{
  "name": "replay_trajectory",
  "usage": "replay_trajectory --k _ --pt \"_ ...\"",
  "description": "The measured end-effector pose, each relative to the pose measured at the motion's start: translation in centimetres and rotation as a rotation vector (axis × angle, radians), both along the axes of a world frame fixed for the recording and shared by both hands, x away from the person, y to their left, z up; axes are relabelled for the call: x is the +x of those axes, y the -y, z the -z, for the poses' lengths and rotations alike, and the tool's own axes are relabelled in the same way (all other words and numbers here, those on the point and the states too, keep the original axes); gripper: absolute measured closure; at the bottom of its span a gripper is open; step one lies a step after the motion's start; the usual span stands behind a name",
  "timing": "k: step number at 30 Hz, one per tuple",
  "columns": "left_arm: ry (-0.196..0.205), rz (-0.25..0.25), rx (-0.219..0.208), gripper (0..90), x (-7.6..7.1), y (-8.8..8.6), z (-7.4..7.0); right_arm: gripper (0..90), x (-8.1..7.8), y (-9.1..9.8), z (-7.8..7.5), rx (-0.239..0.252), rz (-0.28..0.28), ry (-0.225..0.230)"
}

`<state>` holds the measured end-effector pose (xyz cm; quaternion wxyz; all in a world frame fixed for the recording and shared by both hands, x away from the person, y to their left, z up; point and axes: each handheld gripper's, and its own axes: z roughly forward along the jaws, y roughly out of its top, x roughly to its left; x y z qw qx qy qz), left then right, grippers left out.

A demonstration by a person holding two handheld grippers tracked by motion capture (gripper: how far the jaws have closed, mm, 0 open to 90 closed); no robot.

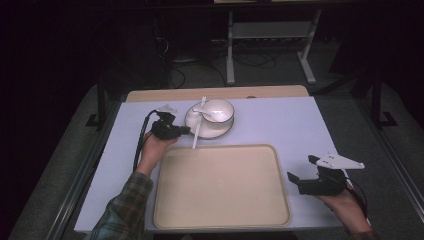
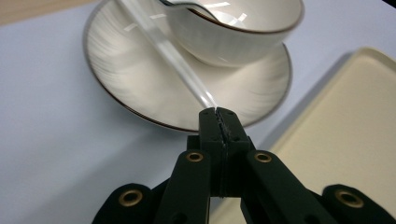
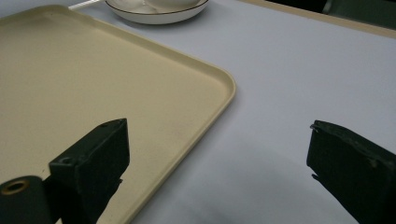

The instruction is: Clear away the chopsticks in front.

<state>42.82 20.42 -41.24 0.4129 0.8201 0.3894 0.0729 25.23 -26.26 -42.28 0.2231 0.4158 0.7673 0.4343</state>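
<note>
Straw (image 2: pixel 173 60), clear and slim, pinched in left gripper (image 2: pixel 218 111) fingers; right gripper (image 3: pixel 217 154) fingers spread wide.

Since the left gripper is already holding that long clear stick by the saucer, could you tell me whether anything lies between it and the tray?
Nothing visible does. The left gripper is shut on the clear stick, whose far end lies over the saucer beside the bowl. The tray lies just beside the saucer, with bare table between.
</note>
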Motion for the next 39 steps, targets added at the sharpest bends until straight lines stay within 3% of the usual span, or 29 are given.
replay_trajectory --k 7,16,28,39 --pt "-0.015 0.048 0.003 89.7 -1.5 1.7 0.5 5.5 0.0 0.0 0.0 -0.003 0.002 -0.002" --pt "-0.021 0.112 0.028 89.7 -2.3 4.2 1.3 5.5 0.0 0.2 0.0 -0.003 0.006 0.000" --pt "-0.030 0.099 0.057 89.7 -2.0 4.2 2.1 5.5 0.1 0.2 0.1 -0.005 0.004 -0.001" --pt "-0.022 0.058 0.080 89.7 -1.6 3.0 2.0 5.5 0.1 0.2 0.1 -0.004 0.003 -0.002"
